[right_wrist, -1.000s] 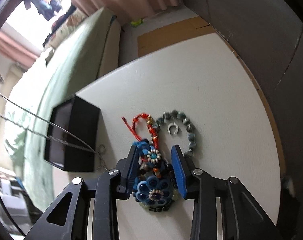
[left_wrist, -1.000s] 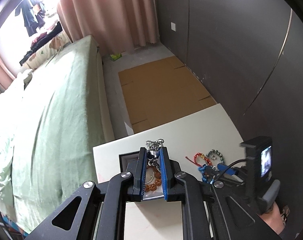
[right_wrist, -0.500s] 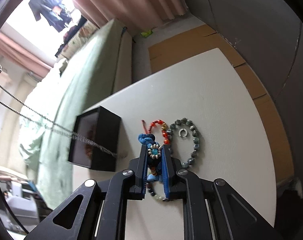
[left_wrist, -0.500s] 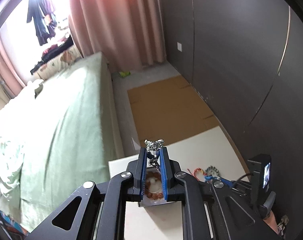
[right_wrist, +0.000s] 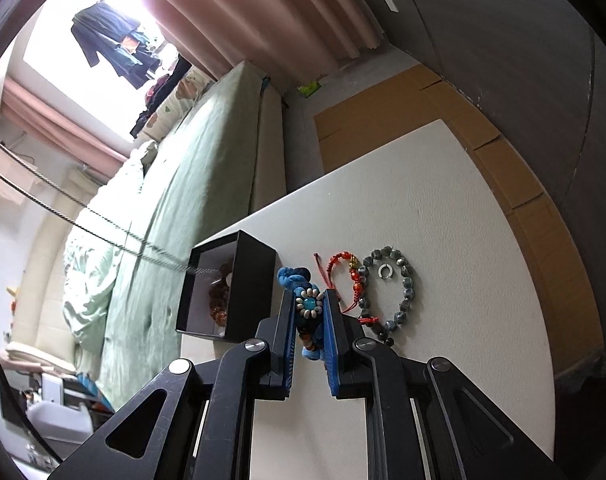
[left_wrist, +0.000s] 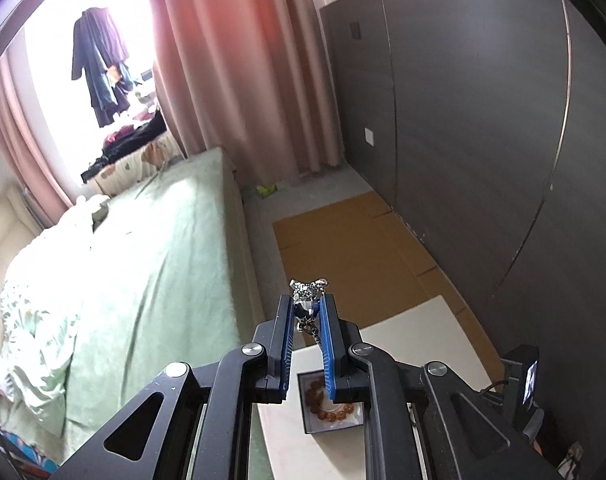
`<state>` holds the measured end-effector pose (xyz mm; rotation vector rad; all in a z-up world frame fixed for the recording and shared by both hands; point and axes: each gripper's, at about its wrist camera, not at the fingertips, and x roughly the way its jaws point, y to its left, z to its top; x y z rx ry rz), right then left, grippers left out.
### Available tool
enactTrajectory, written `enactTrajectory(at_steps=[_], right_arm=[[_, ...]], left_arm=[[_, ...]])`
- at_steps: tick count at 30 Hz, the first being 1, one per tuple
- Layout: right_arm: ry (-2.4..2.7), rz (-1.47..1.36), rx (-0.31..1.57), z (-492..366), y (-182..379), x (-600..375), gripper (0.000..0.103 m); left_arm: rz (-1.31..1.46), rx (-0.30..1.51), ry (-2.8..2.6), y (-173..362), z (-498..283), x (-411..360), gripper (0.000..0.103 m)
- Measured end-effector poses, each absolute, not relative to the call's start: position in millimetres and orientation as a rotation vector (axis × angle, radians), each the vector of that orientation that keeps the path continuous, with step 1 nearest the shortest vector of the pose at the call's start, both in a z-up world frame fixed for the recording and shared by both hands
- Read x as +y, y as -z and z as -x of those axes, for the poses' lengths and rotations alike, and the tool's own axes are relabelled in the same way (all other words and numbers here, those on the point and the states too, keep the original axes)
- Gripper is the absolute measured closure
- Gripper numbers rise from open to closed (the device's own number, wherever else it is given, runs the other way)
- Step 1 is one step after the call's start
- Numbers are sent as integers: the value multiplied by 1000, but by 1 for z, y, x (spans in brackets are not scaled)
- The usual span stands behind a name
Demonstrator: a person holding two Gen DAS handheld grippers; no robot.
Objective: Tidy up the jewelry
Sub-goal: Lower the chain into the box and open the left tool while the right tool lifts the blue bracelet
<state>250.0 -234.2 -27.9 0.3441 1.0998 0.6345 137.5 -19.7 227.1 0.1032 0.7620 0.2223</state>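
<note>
High above the white table [left_wrist: 423,340], my left gripper [left_wrist: 307,306] is shut on the silver pendant [left_wrist: 308,292] of a chain necklace. Its chain [right_wrist: 103,236] slants down into the open black box [right_wrist: 255,292], where a brown bead bracelet [right_wrist: 219,304] lies. The box [left_wrist: 335,429] shows below the left fingers. My right gripper [right_wrist: 309,308] is shut on a blue flower-bead ornament [right_wrist: 308,303], just right of the box. A red cord bracelet [right_wrist: 343,264], a grey bead bracelet [right_wrist: 407,292] and a small silver ring [right_wrist: 384,271] lie on the table [right_wrist: 443,200].
A bed with a green cover [left_wrist: 151,280] runs along the table's left side. Flattened cardboard [left_wrist: 343,240] lies on the floor beyond the table. A dark wall [left_wrist: 483,140] stands on the right, pink curtains [left_wrist: 231,80] at the back.
My left gripper has risen well above the table with the necklace, drawing the chain up from the box. My right gripper has closed on the blue ornament and lifted slightly.
</note>
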Motion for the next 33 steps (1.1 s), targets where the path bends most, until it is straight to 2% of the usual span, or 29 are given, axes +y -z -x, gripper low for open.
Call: enactTrajectory(at_steps=[12, 33], right_arm=[[-643, -374, 1066, -247, 17, -248, 89], [-524, -443, 1027, -258, 14, -278, 89]], left_arm=[[-86, 794, -235, -205, -140, -2, 90], [67, 957, -162, -63, -171, 34, 90]])
